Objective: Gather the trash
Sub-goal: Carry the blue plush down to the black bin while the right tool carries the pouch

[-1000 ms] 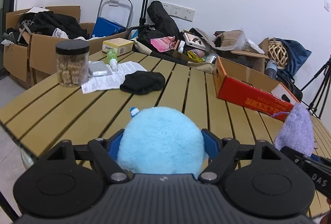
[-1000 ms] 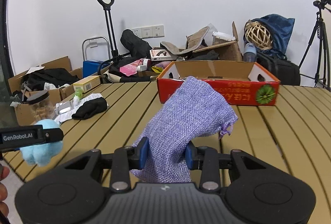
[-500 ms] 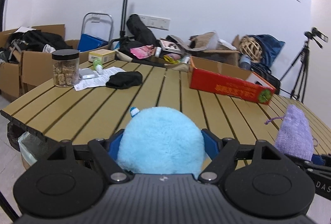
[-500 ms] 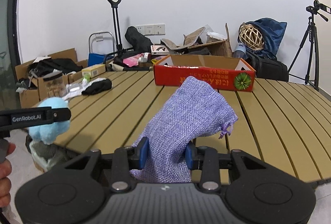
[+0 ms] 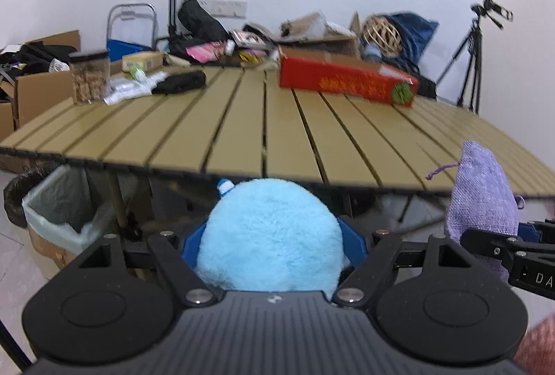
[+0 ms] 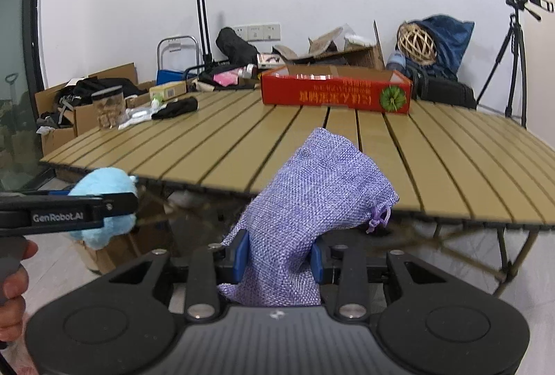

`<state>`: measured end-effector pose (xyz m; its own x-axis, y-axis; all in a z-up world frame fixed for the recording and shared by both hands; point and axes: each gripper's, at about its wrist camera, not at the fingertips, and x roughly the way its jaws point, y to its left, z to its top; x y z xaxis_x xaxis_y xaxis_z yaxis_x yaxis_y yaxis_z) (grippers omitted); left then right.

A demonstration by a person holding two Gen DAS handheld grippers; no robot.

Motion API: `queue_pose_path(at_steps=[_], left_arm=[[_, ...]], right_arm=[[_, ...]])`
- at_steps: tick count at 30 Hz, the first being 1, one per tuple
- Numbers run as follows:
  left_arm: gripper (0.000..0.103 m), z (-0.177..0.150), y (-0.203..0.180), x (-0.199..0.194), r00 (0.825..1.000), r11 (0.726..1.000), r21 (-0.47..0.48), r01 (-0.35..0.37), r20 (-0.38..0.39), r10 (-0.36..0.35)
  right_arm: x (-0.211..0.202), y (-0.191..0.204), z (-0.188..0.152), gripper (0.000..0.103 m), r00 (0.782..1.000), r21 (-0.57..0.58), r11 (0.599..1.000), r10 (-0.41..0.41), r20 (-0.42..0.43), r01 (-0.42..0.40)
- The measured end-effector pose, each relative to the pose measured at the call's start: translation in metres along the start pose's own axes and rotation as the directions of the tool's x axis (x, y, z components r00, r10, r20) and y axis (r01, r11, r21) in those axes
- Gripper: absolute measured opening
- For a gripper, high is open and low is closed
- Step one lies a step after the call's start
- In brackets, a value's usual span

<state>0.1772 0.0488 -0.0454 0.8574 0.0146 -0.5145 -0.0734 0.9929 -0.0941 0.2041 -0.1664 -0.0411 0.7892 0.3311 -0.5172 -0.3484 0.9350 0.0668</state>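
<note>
**Both grippers loaded, bin ahead**

Carrying step: low centre, the left gripper (image 5: 274,236) clamps the blue plush (image 5: 270,236); the right gripper (image 6: 277,253) pinches the purple pouch (image 6: 312,194). Next, I judge: reach the lined bin (image 5: 59,208), lower left, under the table (image 5: 277,118), then release.

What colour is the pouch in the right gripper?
Lilac purple woven pouch, with a matching drawstring; the right wrist view shows it best.
</note>
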Motion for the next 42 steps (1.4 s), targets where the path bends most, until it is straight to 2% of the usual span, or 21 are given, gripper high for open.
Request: queue_pose_path(at_steps=[7,13,23,31,42], left_arm=[[0.079,-0.032,-0.002,0.004,0.994,1.0,0.026,0.016,-0.109,-0.013],[0.079,-0.056,-0.007,0.008,0.983,0.997,0.071,0.006,-0.185,0.007],[0.078,-0.089,-0.02,0.025,0.95,0.991,0.134,0.006,-0.31,0.036],[0.078,-0.096,-0.03,0.048,0.924,0.988,0.156,0.01,-0.378,0.05],[0.078,-0.106,-0.041,0.066,0.895,0.982,0.186,0.036,-0.442,0.051]], right_arm=[[-0.005,0.001,-0.042,0.034,0.996,-0.003,1.0,0.01,-0.093,-0.01],[0.007,-0.008,-0.071,0.034,0.983,0.04,0.999,0.006,-0.186,0.002],[0.035,-0.039,-0.098,0.034,0.957,0.115,0.99,-0.045,-0.287,0.081],[0.05,-0.055,-0.11,0.034,0.947,0.127,0.986,-0.067,-0.313,0.112],[0.061,-0.061,-0.109,0.034,0.941,0.134,0.983,-0.078,-0.33,0.128]])
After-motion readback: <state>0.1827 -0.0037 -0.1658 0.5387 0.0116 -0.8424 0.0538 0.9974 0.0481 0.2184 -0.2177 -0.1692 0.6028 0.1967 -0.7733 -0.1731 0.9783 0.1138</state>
